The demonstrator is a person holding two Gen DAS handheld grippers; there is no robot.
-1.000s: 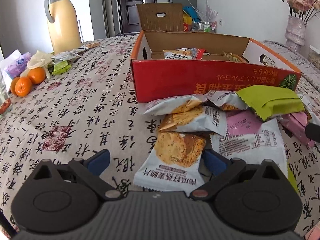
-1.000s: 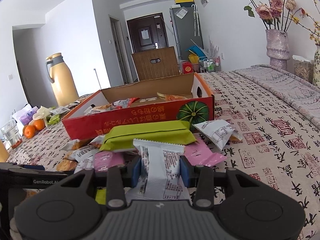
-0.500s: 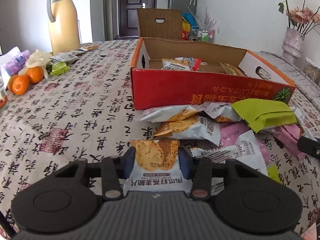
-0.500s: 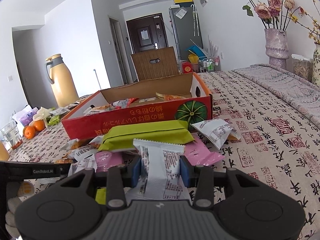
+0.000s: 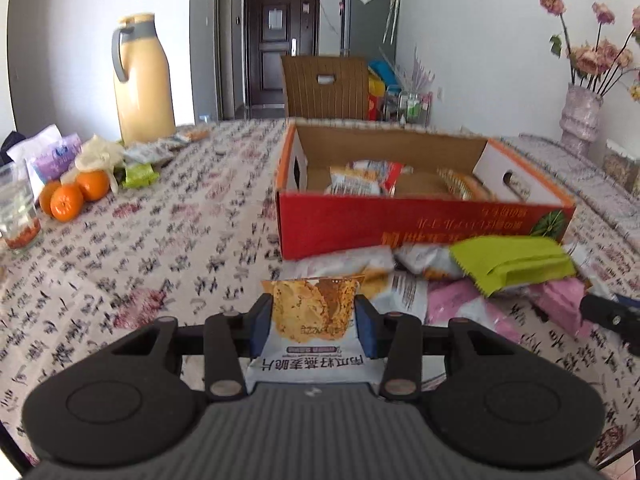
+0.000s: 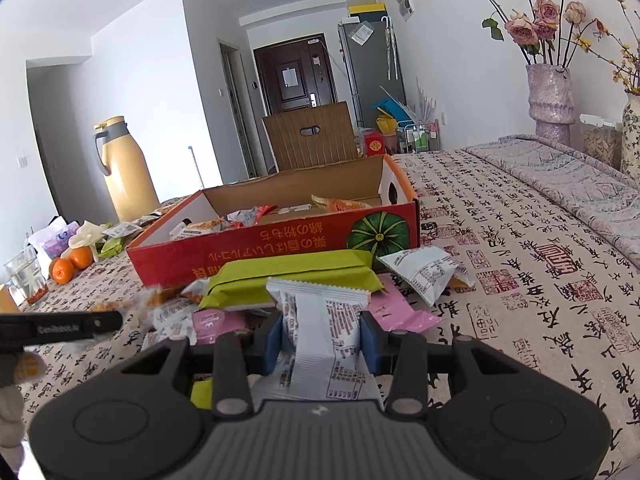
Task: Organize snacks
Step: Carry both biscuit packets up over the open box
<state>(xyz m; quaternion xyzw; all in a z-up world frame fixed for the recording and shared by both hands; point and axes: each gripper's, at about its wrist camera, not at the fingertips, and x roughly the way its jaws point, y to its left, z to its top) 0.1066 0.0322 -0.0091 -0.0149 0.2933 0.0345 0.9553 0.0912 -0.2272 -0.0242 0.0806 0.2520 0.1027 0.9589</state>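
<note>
My left gripper [image 5: 314, 326] is shut on an oat-crisp snack packet [image 5: 314, 316] and holds it above the tablecloth, in front of the red cardboard box [image 5: 400, 224]. My right gripper [image 6: 322, 338] is shut on a white snack packet [image 6: 324, 320], just above the pile of loose packets. The box [image 6: 280, 240] holds several packets. A green packet [image 6: 296, 276] and pink packets [image 6: 400, 312] lie in the pile against the box front. The left gripper's side shows in the right wrist view [image 6: 60, 326].
A yellow thermos jug [image 5: 142, 80] stands at the back left. Oranges [image 5: 74, 196], a glass [image 5: 16, 208] and small bags lie at the left. A vase with flowers [image 6: 550, 100] stands at the back right. A wooden chair back [image 5: 324, 88] is behind the table.
My left gripper closed on the oat-crisp packet and lifted it off the table. My right gripper has stayed shut on the white packet, nearly still.
</note>
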